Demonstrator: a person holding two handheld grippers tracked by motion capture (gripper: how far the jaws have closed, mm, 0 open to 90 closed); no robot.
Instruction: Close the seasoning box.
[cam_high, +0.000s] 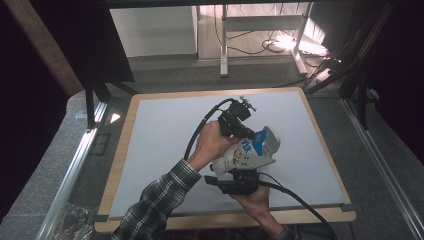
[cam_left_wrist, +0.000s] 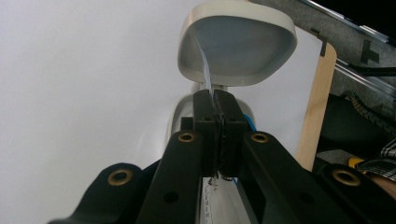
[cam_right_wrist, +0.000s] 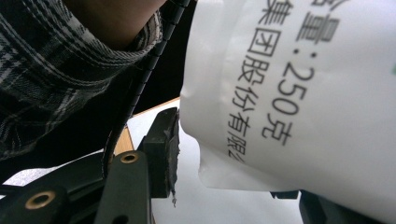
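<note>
A white stand-up pouch (cam_high: 248, 151) with blue print is held tilted above the middle of the white mat (cam_high: 160, 145). My left gripper (cam_high: 251, 133) reaches it from the upper left. Its jaws are shut on a thin seam of the pouch (cam_left_wrist: 243, 51), whose oval base faces the camera beyond my left gripper (cam_left_wrist: 217, 109). My right gripper (cam_high: 243, 170) comes up from below near the front edge. In the right gripper view the pouch (cam_right_wrist: 317, 93), printed with black characters, sits between the jaws of my right gripper (cam_right_wrist: 233, 154), whose left pad (cam_right_wrist: 163, 144) touches its edge; the far jaw is mostly hidden.
The mat lies on a wooden-edged table (cam_high: 225, 218). A plaid sleeve (cam_high: 155, 205) crosses the front left. Metal rails (cam_high: 75, 165) run along both sides, and a white frame (cam_high: 224, 40) with cables stands on the floor behind.
</note>
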